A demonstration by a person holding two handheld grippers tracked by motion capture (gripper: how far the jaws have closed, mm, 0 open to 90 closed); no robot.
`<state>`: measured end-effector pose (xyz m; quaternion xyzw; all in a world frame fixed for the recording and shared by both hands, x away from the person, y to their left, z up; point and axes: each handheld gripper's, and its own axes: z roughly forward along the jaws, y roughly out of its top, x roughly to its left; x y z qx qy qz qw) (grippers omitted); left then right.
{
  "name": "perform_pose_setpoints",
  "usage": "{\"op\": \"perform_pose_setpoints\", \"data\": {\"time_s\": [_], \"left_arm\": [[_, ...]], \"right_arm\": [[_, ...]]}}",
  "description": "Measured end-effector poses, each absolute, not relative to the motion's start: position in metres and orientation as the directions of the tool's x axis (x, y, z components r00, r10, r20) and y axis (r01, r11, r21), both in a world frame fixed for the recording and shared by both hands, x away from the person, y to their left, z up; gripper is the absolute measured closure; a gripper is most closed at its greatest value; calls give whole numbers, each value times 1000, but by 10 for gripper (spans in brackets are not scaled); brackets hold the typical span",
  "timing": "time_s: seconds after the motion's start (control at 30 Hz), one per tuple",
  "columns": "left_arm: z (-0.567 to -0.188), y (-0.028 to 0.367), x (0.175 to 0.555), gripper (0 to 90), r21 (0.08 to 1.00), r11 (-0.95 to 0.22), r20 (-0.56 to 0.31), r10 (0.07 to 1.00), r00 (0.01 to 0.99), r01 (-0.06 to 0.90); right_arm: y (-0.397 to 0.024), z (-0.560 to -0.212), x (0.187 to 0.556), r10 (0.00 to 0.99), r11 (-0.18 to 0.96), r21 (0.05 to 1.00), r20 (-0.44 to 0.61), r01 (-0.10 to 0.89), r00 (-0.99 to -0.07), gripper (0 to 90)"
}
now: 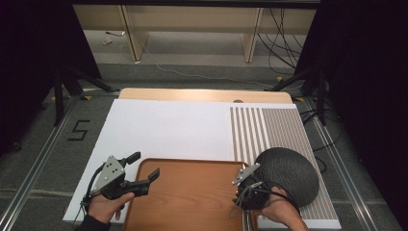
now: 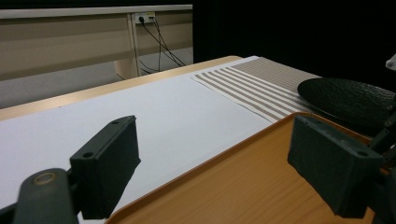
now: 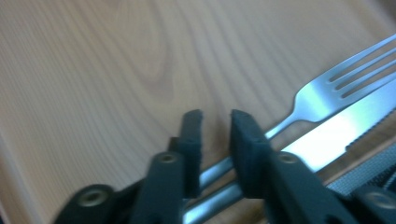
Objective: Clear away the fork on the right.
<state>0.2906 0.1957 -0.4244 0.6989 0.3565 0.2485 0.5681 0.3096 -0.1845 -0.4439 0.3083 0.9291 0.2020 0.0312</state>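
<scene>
Your fork [image 3: 322, 91] is of shiny metal and lies flat on the wooden tray [image 3: 107, 79], its tines pointing to the upper right in the right gripper view. Just beside it lies your knife [image 3: 336, 135], also of metal, parallel to the fork, its serrated edge turned away from it.

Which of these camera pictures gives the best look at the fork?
The right gripper view: the fork lies close up on the wooden tray beside a knife, tines clear. In the high view the right gripper covers that spot.
</scene>
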Motion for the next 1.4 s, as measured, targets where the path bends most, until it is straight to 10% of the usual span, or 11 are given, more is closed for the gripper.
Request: {"op": "perform_pose_setpoints", "data": {"time_s": [0.73,1.4], "left_arm": [[-424,196,291,159,971,-97,-60,782,620,217],[-424,196,291,159,972,-98,-59,782,620,215]], "right_arm": [[-194,-420,310,621,556,561,210,614,-755,294],[-212,-404,309,619,456,643,267,615,-738,204]]}}
